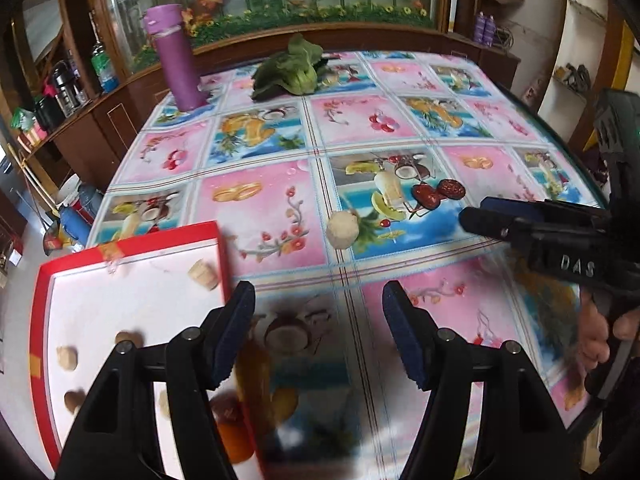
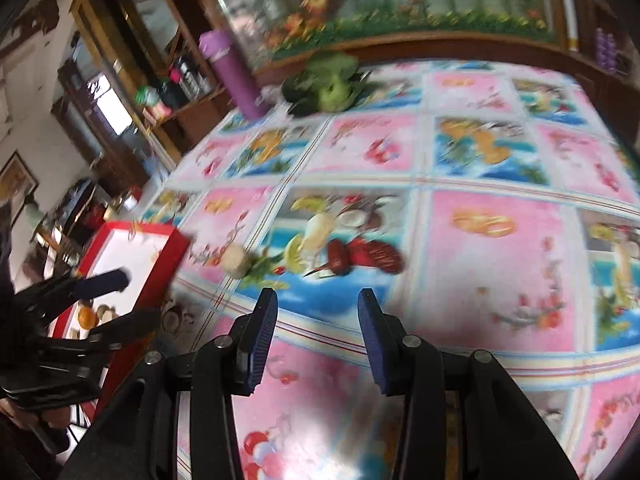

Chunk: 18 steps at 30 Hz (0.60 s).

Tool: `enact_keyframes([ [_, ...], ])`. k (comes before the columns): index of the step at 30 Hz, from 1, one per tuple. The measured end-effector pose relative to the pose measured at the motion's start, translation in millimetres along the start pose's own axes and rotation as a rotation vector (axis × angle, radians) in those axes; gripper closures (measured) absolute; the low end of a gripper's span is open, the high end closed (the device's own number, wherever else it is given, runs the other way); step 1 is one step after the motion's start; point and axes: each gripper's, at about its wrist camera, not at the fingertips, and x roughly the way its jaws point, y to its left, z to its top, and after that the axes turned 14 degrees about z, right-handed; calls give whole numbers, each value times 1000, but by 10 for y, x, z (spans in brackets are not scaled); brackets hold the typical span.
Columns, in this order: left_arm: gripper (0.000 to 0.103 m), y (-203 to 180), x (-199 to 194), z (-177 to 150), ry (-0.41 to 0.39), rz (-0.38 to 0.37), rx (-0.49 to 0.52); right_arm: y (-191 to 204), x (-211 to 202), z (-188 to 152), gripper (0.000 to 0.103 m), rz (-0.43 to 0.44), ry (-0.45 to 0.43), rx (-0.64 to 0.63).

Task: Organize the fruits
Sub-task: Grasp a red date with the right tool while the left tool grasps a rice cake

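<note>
Fruit remaining outside the tray comprised one pale, round peeled piece [image 1: 342, 232] lying on the surface [image 1: 280, 208], just beyond the tray's far right corner, and two dark red dates [image 1: 438, 193] lying together a little farther to the right of it. In the right wrist view the same pale piece [image 2: 236, 261] and the dates [image 2: 362, 257] appeared blurred, ahead of the right gripper. The red-rimmed white tray [image 1: 132, 245] sat at the near left of the surface and held several small pale and brown pieces; an orange item showed at its near edge, too blurred to identify. The left gripper [image 1: 319, 334] hung over the tray's right edge with its jaws spread wide and nothing between them. The right gripper [image 2: 317, 340] was likewise parted and empty, above the surface and clear of the fruit; in the left wrist view it entered from the right [image 1: 492, 220], a hand [image 1: 608, 340] around its handle. At the far edge of the surface stood an upright purple bottle [image 1: 176, 56], and near it lay a leafy green vegetable [image 1: 294, 70]. The surface carried a pink and blue fruit-printed cloth.
</note>
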Motion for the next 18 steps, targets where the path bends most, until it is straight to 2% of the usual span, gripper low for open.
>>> enact_keyframes([
  [3, 36, -54, 173, 93, 22, 13, 16, 10, 168, 68, 62, -25, 23, -8],
  [6, 36, -84, 305, 165, 46, 14, 19, -3, 303, 133, 62, -94, 36, -12],
  [12, 36, -131, 493, 257, 63, -10, 15, -78, 435, 184, 68, -118, 48, -10],
  [14, 40, -154, 540, 276, 67, -13, 19, -68, 470, 209, 76, -142, 45, -29],
  [18, 52, -199, 630, 299, 79, -31, 24, -49, 499, 211, 86, -182, 45, -67],
])
